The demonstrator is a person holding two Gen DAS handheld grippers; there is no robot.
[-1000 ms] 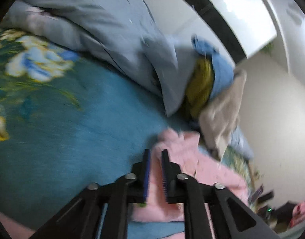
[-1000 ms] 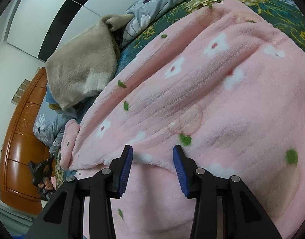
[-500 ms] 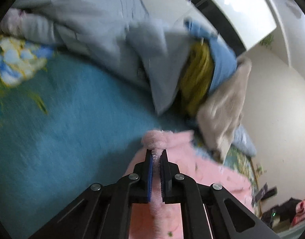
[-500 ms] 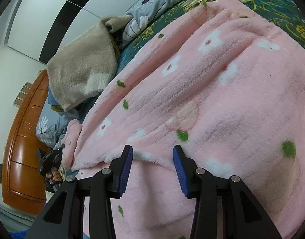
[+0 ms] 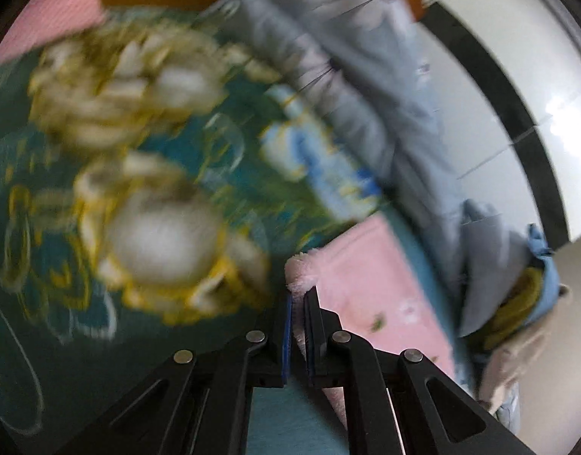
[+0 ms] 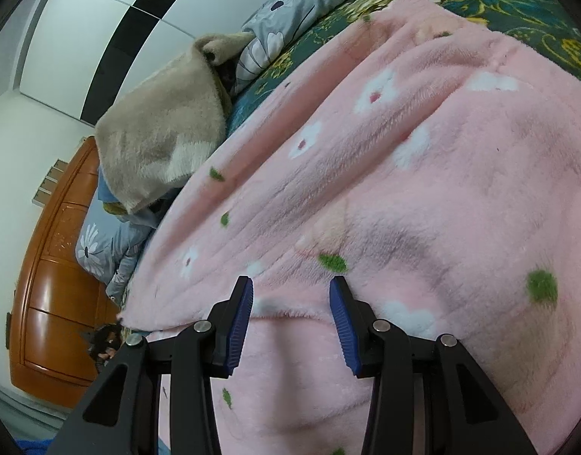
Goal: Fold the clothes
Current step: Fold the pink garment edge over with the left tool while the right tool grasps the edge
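We are over a bed (image 5: 55, 360) spread with a teal cover printed in yellow and white flowers, a grey floral quilt (image 5: 366, 87) heaped along its far side against white wardrobe panels with a black stripe. The fluffy pink fleece garment with white flowers and green dots (image 6: 423, 189) lies flat across that cover. Starting on the left, our left tool (image 5: 298, 326) is clamped on a corner of the pink fleece, the fuzzy edge sticking up between its blue pads; a second ago the pads stood apart over the cloth, and they have since shut on it. The view has also swung: the clothes pile that filled the middle now sits at the right edge, and the blur suggests the corner is being carried across the bed. We read this as the fold beginning, with that corner drawn over the body of the garment. Further right, a beige fuzzy sweater (image 6: 157, 144) tops the pile of waiting clothes beside an orange-brown wooden headboard (image 6: 51, 284). Our right tool (image 6: 292, 326) has not shifted, its pads apart astride a fold edge of the fleece, gripping nothing; it probably steadies that side.
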